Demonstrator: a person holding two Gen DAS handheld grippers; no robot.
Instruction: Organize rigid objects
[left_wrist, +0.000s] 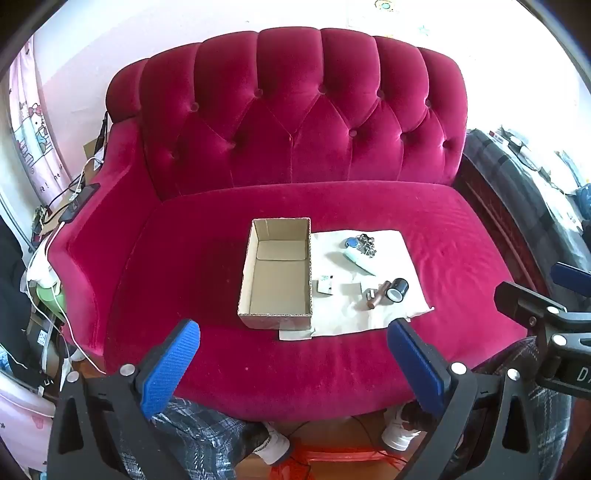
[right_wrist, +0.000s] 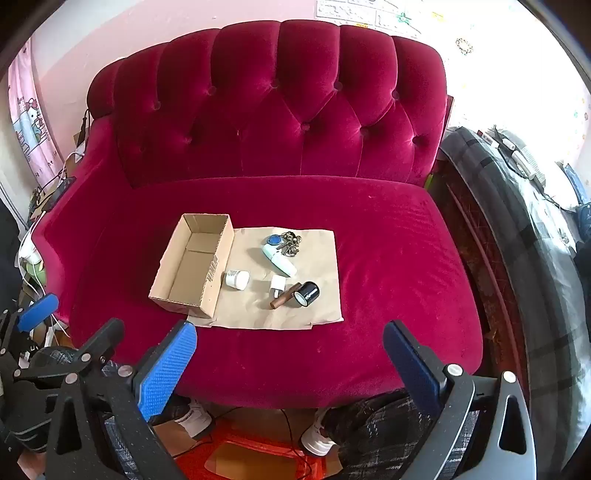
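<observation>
From the left wrist view, the left gripper (left_wrist: 293, 354) hangs in front of the sofa's front edge, its blue pads spread wide with nothing between them. The cardboard box (left_wrist: 277, 273) sits open and unfilled on the red velvet sofa (left_wrist: 295, 122), its right side over a sheet of paper (left_wrist: 384, 314). On that sheet lie a bunch of keys (left_wrist: 364, 245) with a blue fob, a pale tube (left_wrist: 359, 260), a small white jar (left_wrist: 325, 286), a brown stick (left_wrist: 377, 300) and a black tape roll (left_wrist: 397, 288), all well apart from the pads. The soft cushion is the likely trouble: pressing down on any piece could sink it and tilt its neighbours.

From the right wrist view, the right gripper (right_wrist: 290, 352) is likewise fully spread and unladen, back from the seat. Here a white plug adapter (right_wrist: 277, 285) shows just beside the brown stick (right_wrist: 285, 296), which touches the tape roll (right_wrist: 307, 293) (a careless pinch there may catch two things, or set the roll rolling off the paper (right_wrist: 325, 258)). The keys (right_wrist: 291, 240) could snag or slip as a loose bunch. The box (right_wrist: 192, 264) is light and might slide if nudged.

The room is pink-walled, with a cartoon curtain (right_wrist: 27, 122) and cables at left and a bed (right_wrist: 517, 206) at right.
</observation>
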